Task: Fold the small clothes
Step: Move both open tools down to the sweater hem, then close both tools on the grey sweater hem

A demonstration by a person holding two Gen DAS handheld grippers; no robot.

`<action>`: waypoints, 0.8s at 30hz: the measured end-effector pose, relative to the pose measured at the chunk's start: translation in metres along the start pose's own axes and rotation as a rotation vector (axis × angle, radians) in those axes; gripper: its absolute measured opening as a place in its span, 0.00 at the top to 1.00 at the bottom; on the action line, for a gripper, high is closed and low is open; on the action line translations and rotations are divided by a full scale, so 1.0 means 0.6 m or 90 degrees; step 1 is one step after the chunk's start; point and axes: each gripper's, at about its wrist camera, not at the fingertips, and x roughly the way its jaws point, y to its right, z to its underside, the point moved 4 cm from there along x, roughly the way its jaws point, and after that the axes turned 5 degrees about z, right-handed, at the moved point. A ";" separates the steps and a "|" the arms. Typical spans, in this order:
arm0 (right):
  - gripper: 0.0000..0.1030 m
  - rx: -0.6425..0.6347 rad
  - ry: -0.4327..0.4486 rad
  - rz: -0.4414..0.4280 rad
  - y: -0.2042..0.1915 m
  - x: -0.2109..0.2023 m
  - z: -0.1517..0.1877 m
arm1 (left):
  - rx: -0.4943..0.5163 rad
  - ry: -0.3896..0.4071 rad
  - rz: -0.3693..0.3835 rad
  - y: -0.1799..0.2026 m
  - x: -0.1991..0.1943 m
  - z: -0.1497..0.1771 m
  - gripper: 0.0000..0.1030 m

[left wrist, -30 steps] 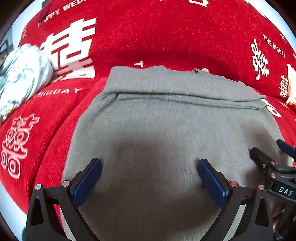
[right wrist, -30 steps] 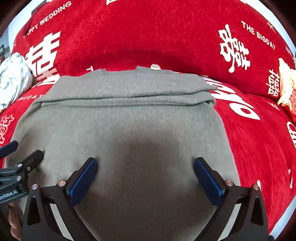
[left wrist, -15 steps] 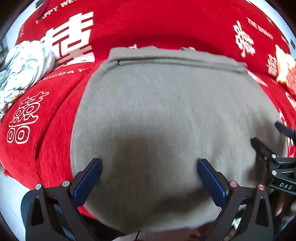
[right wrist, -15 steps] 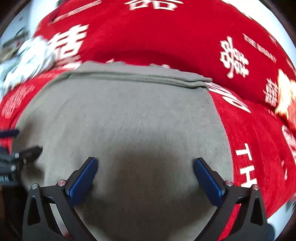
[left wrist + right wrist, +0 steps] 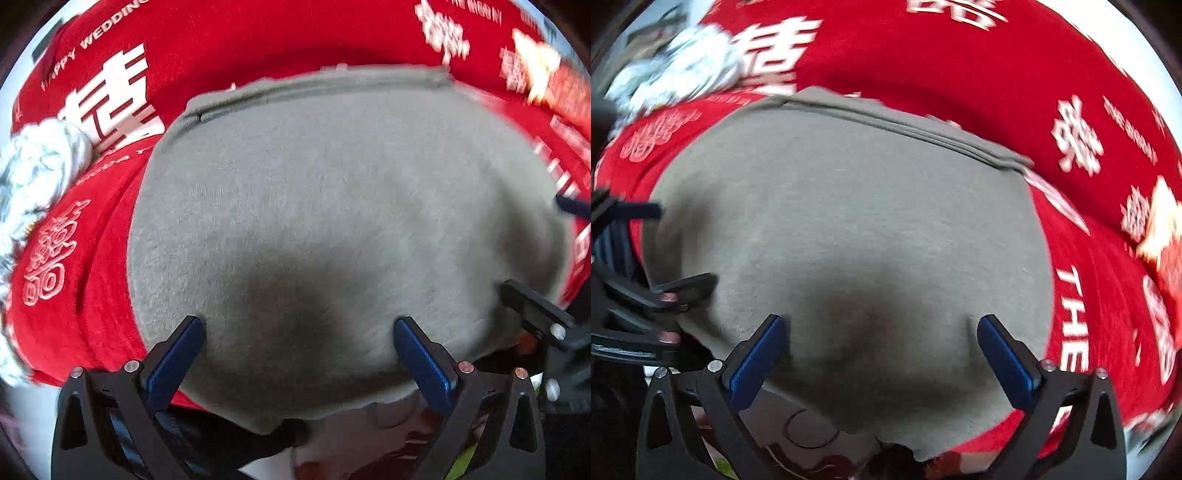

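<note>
Both tongs have pulled back toward the near edge of the red blanket (image 5: 92,295) compared with a second ago: the grey garment (image 5: 332,221) now shows its near hem, hanging over the blanket's edge at 6 o'clock, where before it filled the lower view. The left gripper (image 5: 299,328) and the right gripper (image 5: 881,328) both stand wide open, holding nothing, hovering over the hem. The folded band lies at 12 o'clock. A pale floral cloth (image 5: 37,166) sits at 9 o'clock. This retreat likely sets up a grab at the near hem for the next fold.
</note>
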 end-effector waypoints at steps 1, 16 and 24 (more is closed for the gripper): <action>0.00 -0.025 -0.012 0.018 -0.009 0.010 0.006 | -0.023 -0.004 0.024 -0.011 0.001 0.002 0.00; 0.00 0.176 -0.160 -0.069 0.123 0.039 0.096 | -0.324 -0.141 0.078 -0.171 0.028 0.073 0.00; 0.35 0.154 -0.163 -0.046 0.102 0.021 0.092 | -0.188 -0.156 0.124 -0.072 0.028 0.063 0.43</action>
